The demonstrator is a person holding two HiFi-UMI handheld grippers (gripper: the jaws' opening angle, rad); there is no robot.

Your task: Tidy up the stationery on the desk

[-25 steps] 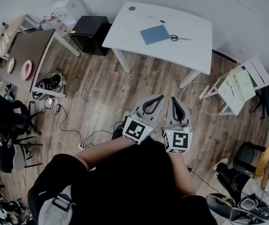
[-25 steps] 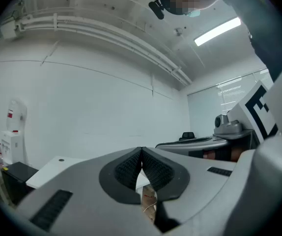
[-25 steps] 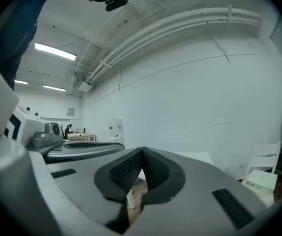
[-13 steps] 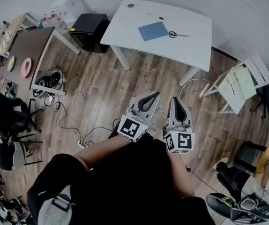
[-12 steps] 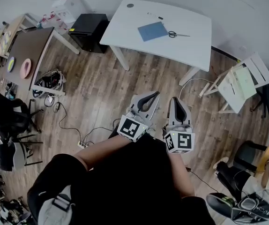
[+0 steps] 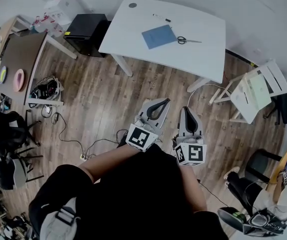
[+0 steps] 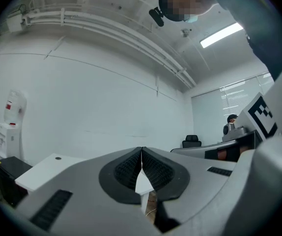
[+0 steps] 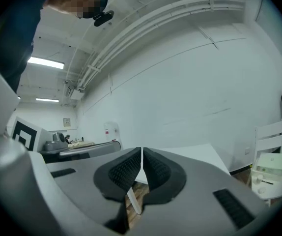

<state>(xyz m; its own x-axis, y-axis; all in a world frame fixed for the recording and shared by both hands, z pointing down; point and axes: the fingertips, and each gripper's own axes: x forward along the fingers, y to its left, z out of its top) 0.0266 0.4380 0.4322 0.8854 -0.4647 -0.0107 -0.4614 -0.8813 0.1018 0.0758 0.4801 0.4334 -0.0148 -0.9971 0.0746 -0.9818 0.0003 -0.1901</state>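
Stood well short of the tabletop (image 6: 193,51) with left gripper (image 6: 166,101) and right gripper (image 6: 187,109) both closed on nothing; found blue notebook (image 6: 158,36), scissors (image 6: 187,40) and pen (image 6: 161,18) lying loose there, with no tidying yet done.

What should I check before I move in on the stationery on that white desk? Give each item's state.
1. Left gripper empty, jaws together: ok.
2. Right gripper empty, jaws together: ok.
3. Stationery in sight on the white desk, namely blue notebook, scissors and pen: ok.
4. None of the three stacked on another: ok.
5. Grippers within reach of the desk: not ok; both hang over the wooden floor, well short of it.
6. A holder or tray to tidy into: cannot tell; none shows on the desk.
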